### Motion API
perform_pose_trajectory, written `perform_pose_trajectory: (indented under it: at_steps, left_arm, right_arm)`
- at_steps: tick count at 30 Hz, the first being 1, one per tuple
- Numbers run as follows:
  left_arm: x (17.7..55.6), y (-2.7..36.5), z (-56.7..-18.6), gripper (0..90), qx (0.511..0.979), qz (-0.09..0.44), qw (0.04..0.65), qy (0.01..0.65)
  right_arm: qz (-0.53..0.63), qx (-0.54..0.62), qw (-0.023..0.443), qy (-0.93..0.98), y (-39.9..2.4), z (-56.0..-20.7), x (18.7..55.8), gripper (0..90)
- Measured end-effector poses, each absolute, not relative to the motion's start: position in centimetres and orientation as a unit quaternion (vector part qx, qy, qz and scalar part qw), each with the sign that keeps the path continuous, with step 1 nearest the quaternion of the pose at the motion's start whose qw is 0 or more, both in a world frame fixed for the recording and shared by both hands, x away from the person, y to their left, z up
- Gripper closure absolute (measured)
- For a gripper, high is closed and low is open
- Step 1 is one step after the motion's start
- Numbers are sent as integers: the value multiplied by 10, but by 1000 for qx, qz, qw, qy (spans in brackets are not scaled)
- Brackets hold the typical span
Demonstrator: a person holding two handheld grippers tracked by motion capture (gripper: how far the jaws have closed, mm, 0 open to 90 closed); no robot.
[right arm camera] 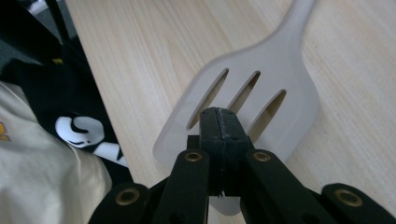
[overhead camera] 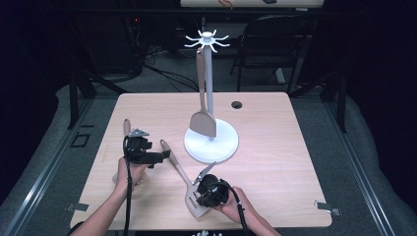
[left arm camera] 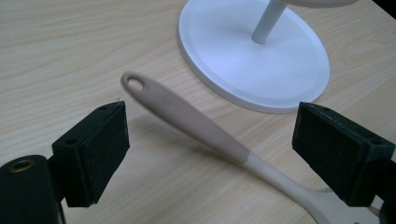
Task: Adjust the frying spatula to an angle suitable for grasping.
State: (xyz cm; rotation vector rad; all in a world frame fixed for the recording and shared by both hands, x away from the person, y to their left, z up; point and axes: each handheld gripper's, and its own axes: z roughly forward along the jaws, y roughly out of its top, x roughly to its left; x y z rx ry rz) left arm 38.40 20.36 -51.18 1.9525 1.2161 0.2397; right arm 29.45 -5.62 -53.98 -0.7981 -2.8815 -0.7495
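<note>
Turner (overhead camera: 183,173) lies slantwise on the desk (overhead camera: 275,162) in front of me, its slotted blade (right arm camera: 243,100) near the front edge and its tan handle (left arm camera: 187,116) running up and left toward the white stand (overhead camera: 211,142). My right hand-held gripper (overhead camera: 200,196) sits over the blade; in the right gripper view its jaws are pressed together over the blade's near edge, just below the 3 slots, though I cannot tell for sure whether the blade's edge is pinched between the pads. My left hand-held gripper (overhead camera: 158,158) hovers by the handle end with its jaws spread wide. In the left gripper view the 2 black pads (left arm camera: 100,149) stand well apart on either side of the handle, touching nothing, and the hanging hole at the handle's tip lies just ahead of them. The stand's round base (left arm camera: 254,60) rests on the desk just beyond the handle, near but not touching it. A second turner (overhead camera: 202,118) hangs from the hooks at the top of the stand's pole, its blade just above the base. Another tan handle (overhead camera: 127,127) lies on the desk behind my left hand-held gripper.
</note>
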Motion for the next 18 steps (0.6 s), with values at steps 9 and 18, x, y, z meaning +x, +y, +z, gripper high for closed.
perform_pose_trajectory:
  at_steps: [9, 18]
  left_arm:
    - [385, 192, -521, 117, 781, 58, 396, 480]
    - [399, 181, -534, 158, 783, 44, 385, 487]
  right_arm:
    - [-225, -256, 42, -939, -51, -553, 297, 900]
    - [-213, -246, 37, -945, -50, -552, 298, 900]
